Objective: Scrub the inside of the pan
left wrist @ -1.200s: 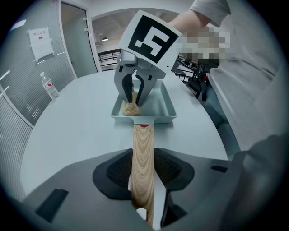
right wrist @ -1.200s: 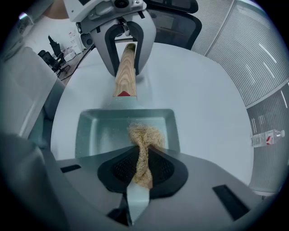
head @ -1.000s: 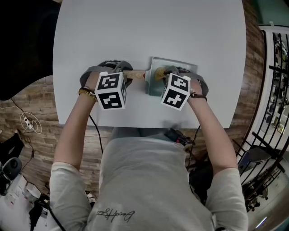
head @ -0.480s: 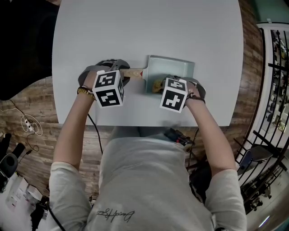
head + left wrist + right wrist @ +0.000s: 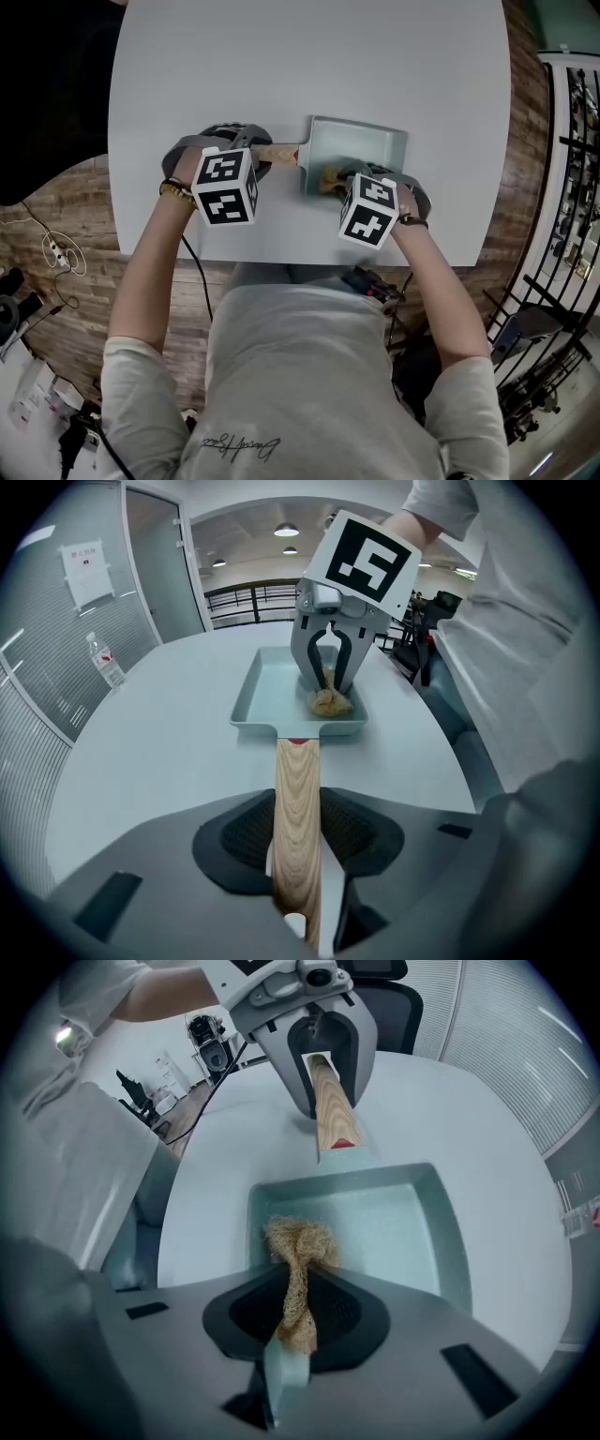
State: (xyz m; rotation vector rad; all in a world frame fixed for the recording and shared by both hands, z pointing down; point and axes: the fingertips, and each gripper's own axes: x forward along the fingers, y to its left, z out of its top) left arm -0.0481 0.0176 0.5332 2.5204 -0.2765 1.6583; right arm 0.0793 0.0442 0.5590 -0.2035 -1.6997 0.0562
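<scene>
A square grey-green pan (image 5: 375, 150) (image 5: 272, 691) (image 5: 427, 1241) lies on the white table, its wooden handle (image 5: 277, 154) (image 5: 295, 827) (image 5: 330, 1110) pointing left. My left gripper (image 5: 246, 157) (image 5: 298, 850) is shut on that handle. In the right gripper (image 5: 349, 174) (image 5: 295, 1302), a tan fibrous scrubber (image 5: 330, 175) (image 5: 330, 701) (image 5: 298, 1251) is clamped, its tuft pressed onto the pan's floor in the near-left corner, close to the handle side.
The white round table (image 5: 309, 66) carries only the pan. A water bottle (image 5: 109, 663) stands at its far edge in the left gripper view. Wooden floor, cables and an office chair (image 5: 394, 997) surround the table.
The right gripper with the scrubber slid from the pan's far-left part toward its near edge, then shifted slightly right. The left gripper kept still on the handle.
</scene>
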